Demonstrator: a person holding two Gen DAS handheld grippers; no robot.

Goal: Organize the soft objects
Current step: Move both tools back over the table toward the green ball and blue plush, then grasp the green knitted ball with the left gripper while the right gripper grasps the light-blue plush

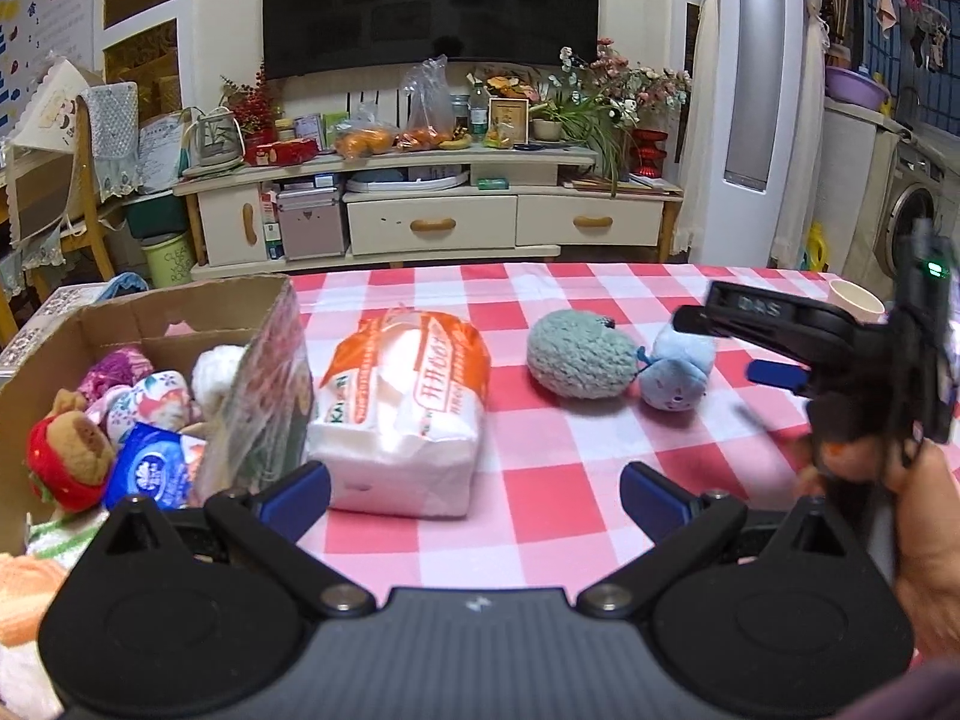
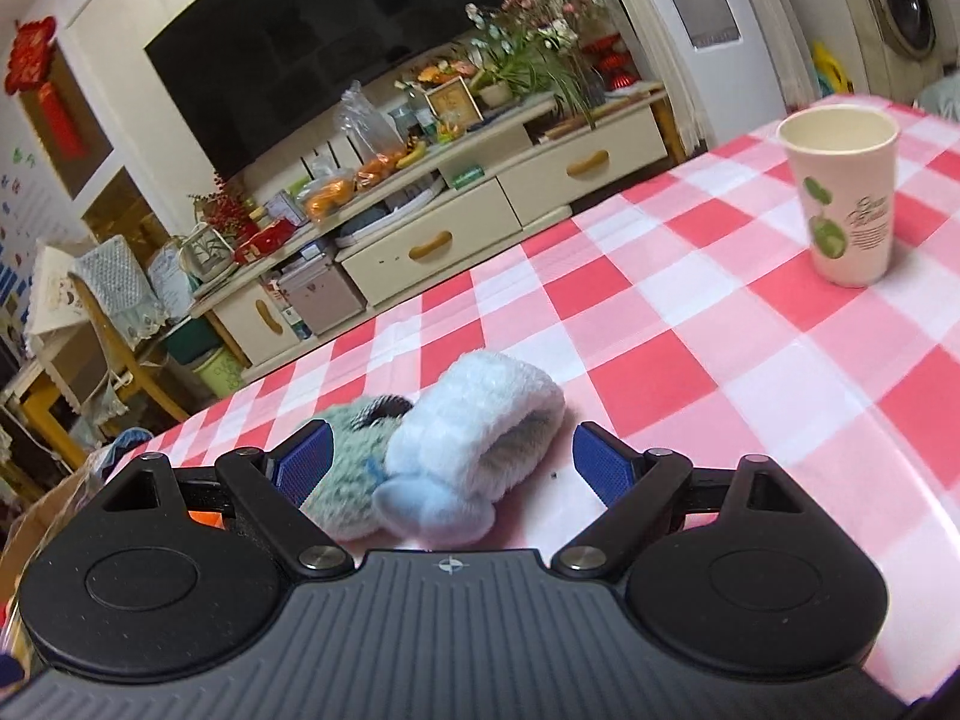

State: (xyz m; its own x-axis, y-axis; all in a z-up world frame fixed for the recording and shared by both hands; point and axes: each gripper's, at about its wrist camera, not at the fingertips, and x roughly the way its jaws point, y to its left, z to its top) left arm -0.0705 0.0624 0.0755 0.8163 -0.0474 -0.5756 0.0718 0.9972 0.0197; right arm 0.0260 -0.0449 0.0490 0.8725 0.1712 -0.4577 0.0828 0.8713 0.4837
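Each tool had a wide black body with a ribbed grey plate in the middle and a smooth round disc at each side. Silver screws held the black linkage arms. The left tool point(image 1: 474, 495) carried blue pads on its fingers point(image 1: 300, 495), and so did the right tool point(image 2: 453, 465). A small green light shone on the right tool's handle.

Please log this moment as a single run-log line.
left gripper: open, empty | right gripper: open, fingers around pale blue plush toy | cardboard box: partly filled
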